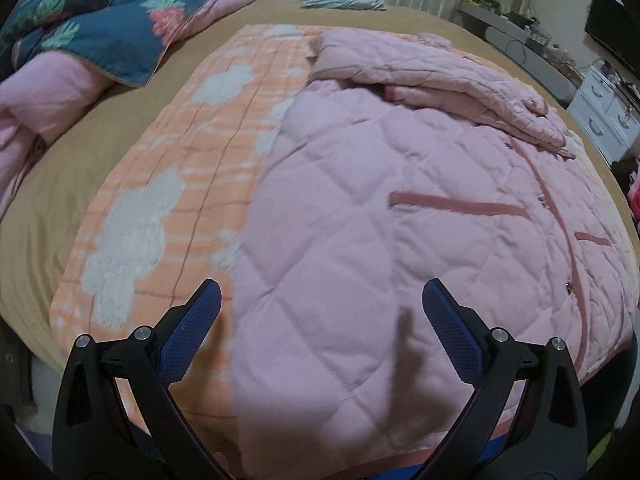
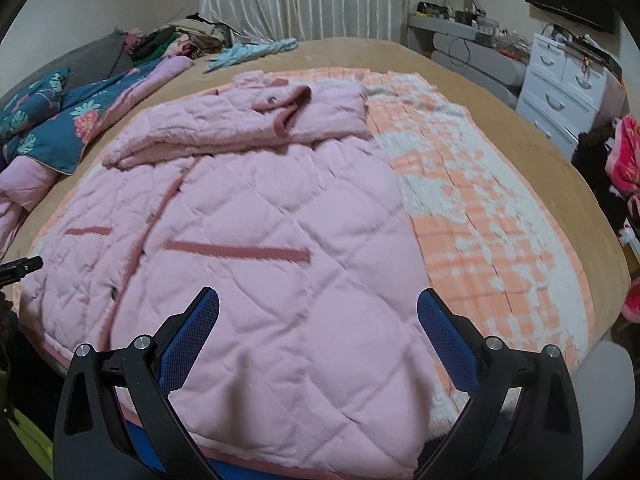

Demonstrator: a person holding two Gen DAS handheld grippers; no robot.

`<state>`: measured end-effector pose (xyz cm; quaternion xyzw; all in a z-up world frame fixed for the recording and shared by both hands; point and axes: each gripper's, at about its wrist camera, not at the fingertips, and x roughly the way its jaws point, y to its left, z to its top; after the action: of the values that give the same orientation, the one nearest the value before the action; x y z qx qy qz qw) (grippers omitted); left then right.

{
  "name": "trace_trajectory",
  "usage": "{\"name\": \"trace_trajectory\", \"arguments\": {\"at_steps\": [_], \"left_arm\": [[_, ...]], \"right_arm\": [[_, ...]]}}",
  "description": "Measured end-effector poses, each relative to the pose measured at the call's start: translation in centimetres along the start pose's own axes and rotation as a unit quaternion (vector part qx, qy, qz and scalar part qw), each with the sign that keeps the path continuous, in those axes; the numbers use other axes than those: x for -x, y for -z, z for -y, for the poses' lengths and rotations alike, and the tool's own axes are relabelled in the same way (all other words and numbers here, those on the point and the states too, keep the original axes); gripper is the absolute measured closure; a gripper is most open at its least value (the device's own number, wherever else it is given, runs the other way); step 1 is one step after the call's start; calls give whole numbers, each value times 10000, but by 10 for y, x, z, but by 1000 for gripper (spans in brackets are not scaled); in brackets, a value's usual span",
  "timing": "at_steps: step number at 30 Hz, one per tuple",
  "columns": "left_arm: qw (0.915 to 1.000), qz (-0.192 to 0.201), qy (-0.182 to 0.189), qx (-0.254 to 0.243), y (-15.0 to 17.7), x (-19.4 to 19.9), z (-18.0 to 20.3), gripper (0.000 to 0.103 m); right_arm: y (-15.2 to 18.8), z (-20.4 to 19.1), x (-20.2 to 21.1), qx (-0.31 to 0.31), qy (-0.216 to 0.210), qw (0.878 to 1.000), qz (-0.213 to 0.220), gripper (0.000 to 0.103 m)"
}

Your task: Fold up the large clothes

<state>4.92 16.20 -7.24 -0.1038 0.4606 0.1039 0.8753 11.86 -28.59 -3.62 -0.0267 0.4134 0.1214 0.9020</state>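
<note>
A pink quilted jacket (image 1: 380, 208) lies flat on an orange and white checked blanket (image 1: 168, 184) on the bed, with both sleeves folded across its upper part (image 1: 440, 80). It also shows in the right wrist view (image 2: 248, 216), with the folded sleeves (image 2: 256, 120) and darker pink pocket trim (image 2: 240, 251). My left gripper (image 1: 320, 292) is open and empty above the jacket's near left hem. My right gripper (image 2: 318, 298) is open and empty above the jacket's near right hem.
The tan bed (image 1: 100, 152) carries a blue floral quilt (image 1: 100, 28) at the far left and a light blue cloth (image 2: 252, 50) at the far edge. A clothes pile (image 2: 176, 40) lies beyond. White drawers (image 2: 560, 96) and a grey shelf stand at the right.
</note>
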Motion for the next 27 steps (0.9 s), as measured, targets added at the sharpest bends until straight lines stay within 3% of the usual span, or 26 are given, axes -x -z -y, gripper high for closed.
{"name": "trace_trajectory", "arguments": {"at_steps": [12, 22, 27], "left_arm": [[9978, -341, 459, 346, 27, -4, -30, 8], [9964, -588, 522, -332, 53, -7, 11, 8], [9959, -639, 586, -249, 58, -7, 10, 8]], "right_arm": [[25, 27, -6, -7, 63, 9993, -364, 4], [56, 46, -16, -190, -224, 9941, -1048, 4], [72, 47, -22, -138, -504, 9885, -1417, 4]]}}
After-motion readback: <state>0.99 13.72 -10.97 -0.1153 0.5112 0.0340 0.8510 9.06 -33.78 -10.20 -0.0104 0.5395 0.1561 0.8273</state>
